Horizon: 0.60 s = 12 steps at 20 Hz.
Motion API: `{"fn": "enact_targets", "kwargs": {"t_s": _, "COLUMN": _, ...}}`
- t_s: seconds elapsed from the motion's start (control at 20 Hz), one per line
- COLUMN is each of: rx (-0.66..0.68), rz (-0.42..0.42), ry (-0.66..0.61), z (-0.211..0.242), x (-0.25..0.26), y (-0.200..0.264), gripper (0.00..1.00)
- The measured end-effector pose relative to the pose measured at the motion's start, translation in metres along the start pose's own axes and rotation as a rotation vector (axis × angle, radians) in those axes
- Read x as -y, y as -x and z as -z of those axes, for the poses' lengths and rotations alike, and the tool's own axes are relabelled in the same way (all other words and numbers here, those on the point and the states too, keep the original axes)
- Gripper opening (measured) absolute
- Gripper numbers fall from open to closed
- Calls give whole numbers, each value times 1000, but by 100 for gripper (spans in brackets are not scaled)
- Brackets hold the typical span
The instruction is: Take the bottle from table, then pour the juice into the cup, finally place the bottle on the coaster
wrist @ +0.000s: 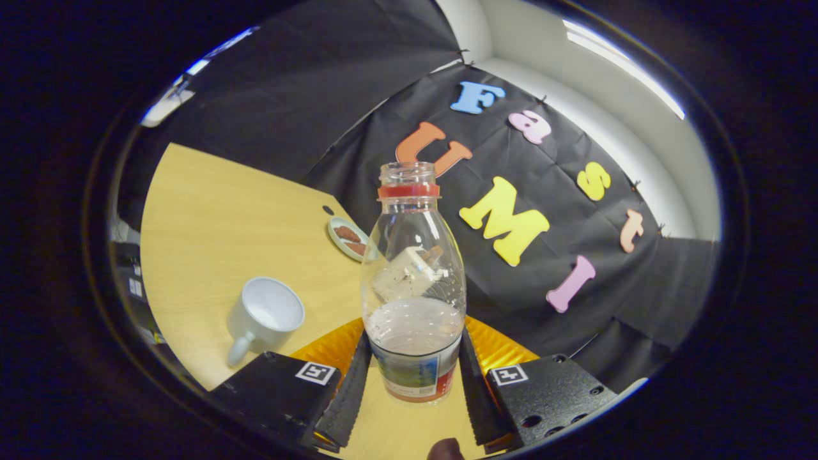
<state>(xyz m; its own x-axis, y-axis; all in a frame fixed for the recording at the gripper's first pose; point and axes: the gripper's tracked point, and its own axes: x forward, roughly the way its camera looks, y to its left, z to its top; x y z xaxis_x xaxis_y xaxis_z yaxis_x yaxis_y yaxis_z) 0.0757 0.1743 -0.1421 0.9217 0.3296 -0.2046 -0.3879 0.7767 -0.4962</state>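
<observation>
Between the fingers of the gripper (414, 377), bottle (413, 281) upright, uncapped, clamped low at the label by both pads. Small amount of juice in the lower part. Table (217, 211) tilted across the gripper view. Cup (265, 316) off to the left of the bottle, near, mouth open and apparently empty. Small plate (347, 237) beyond, against the booth wall. Step judged: bottle taken, carry toward cup. Next: mouth over cup, then a slow tip.
</observation>
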Motion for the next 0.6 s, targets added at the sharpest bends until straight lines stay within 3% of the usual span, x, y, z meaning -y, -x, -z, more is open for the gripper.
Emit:
{"fn": "enact_targets", "kwargs": {"t_s": 0.25, "rx": 14, "rz": -101, "ry": -429, "z": -16, "x": -5, "y": 3, "gripper": 73}}
{"fn": "enact_targets", "kwargs": {"t_s": 0.6, "rx": 34, "rz": -81, "ry": -606, "z": -45, "x": 32, "y": -31, "gripper": 73}}
